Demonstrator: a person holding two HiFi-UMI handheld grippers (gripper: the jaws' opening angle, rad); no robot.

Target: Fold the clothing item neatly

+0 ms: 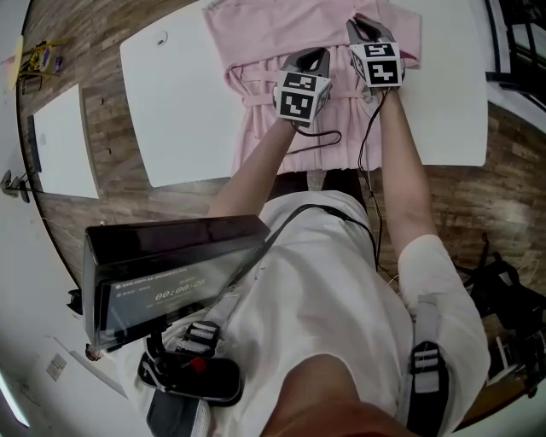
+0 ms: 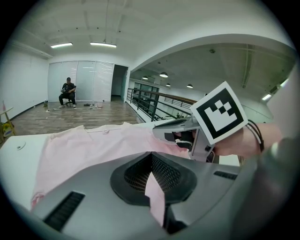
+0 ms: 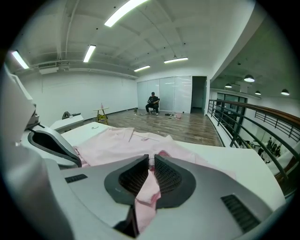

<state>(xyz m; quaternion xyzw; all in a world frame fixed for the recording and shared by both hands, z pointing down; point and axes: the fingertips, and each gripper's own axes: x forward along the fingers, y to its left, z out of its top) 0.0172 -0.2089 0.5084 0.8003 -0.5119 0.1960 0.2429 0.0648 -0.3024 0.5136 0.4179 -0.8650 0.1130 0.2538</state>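
Two grippers sit side by side above the pink garment (image 1: 273, 26), and we hold one in each hand. The garment lies on the white table (image 1: 179, 102), running from the far edge to the near edge, about midway between the left and right edges. Its collar end is spread flat toward the far edge. Across its middle, beneath the grippers, the cloth is gathered into a bunched ridge.

Our left gripper (image 2: 153, 180) is clenched, with a thin strip of the pink cloth pinched between its closed jaws. Our right gripper (image 3: 150, 171) grasps a thicker fold of the same cloth, its jaws held slightly apart by the fabric between them. A black cable (image 1: 320, 136) loops over the garment near the table's near edge. Far across the wooden floor (image 3: 187, 126), a seated person (image 3: 152, 101) is in view.
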